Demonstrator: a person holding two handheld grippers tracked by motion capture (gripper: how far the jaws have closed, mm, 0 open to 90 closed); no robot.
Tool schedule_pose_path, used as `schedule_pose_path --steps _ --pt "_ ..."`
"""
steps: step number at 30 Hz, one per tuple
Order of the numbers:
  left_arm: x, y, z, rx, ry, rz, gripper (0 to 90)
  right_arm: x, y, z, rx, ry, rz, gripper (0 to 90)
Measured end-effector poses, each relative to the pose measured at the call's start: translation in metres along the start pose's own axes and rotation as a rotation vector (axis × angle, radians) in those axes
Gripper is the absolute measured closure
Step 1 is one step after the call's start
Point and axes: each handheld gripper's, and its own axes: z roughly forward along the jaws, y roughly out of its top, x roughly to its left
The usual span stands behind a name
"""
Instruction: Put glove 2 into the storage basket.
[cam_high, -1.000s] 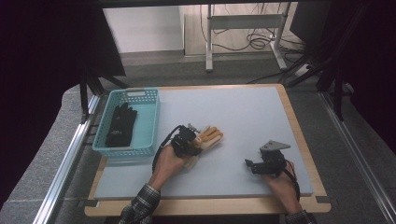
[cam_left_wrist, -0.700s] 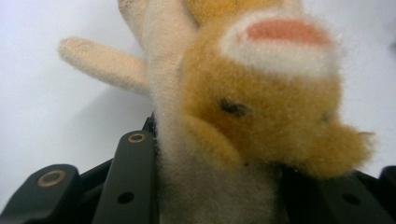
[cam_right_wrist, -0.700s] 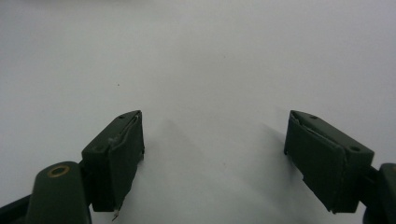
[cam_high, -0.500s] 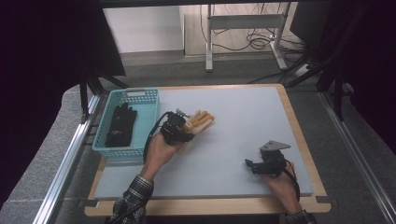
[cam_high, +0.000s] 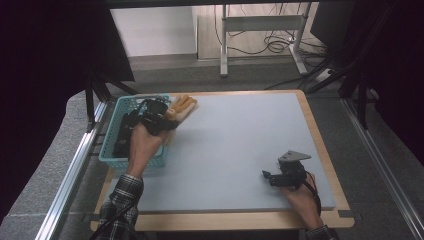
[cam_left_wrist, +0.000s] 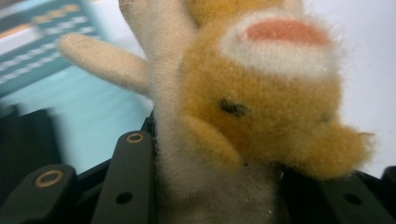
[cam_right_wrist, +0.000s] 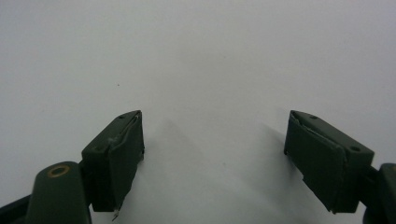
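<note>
My left gripper (cam_high: 161, 119) is shut on an orange and cream plush toy (cam_high: 182, 107), lifted above the right rim of the teal basket (cam_high: 111, 150). Seen close in the left gripper view, the plush toy (cam_left_wrist: 252, 107) sits squeezed between the black jaws, its cream limb sticking out to the left. A black glove (cam_high: 125, 131) lies inside the basket, partly hidden by my left hand. Near the table's front right, my right gripper (cam_high: 267, 176) rests low over the grey mat (cam_high: 240, 135). In the right gripper view its fingers (cam_right_wrist: 116, 154) stand wide apart with bare mat between them.
The mat lies on a wooden board (cam_high: 320, 150) whose edge frames it. Metal rails (cam_high: 75, 165) run along the left and right sides. A desk frame with cables (cam_high: 260, 35) stands on the floor beyond the table.
My left hand has carried the plush toy up and to the left, from the middle of the mat to the basket's right rim. The right gripper has stayed put.
</note>
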Motion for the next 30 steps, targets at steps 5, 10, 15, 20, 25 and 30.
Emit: schedule_pose_path --steps 5,10,15,20,25,30 --pt "0.027 -0.006 -0.006 0.012 0.065 -0.059 58.2 0.000 0.000 0.000 0.000 0.000 -0.001 19.3" --pt "0.053 -0.016 -0.003 0.038 0.140 -0.124 58.0 0.000 0.000 0.000 0.000 0.000 -0.001 19.3" --pt "0.072 -0.024 0.016 0.093 0.178 -0.167 57.7 0.000 0.000 0.000 0.000 0.000 -0.001 19.3" --pt "0.079 -0.025 0.042 0.147 0.184 -0.191 57.2 0.000 0.000 0.000 0.000 0.001 0.000 19.3" --pt "0.076 -0.022 0.069 0.207 0.166 -0.190 56.2 0.000 0.000 0.000 0.000 0.001 0.000 19.3" --pt "0.074 -0.022 0.093 0.273 0.115 -0.196 52.4 0.000 0.000 0.000 -0.001 0.001 0.000 19.3"
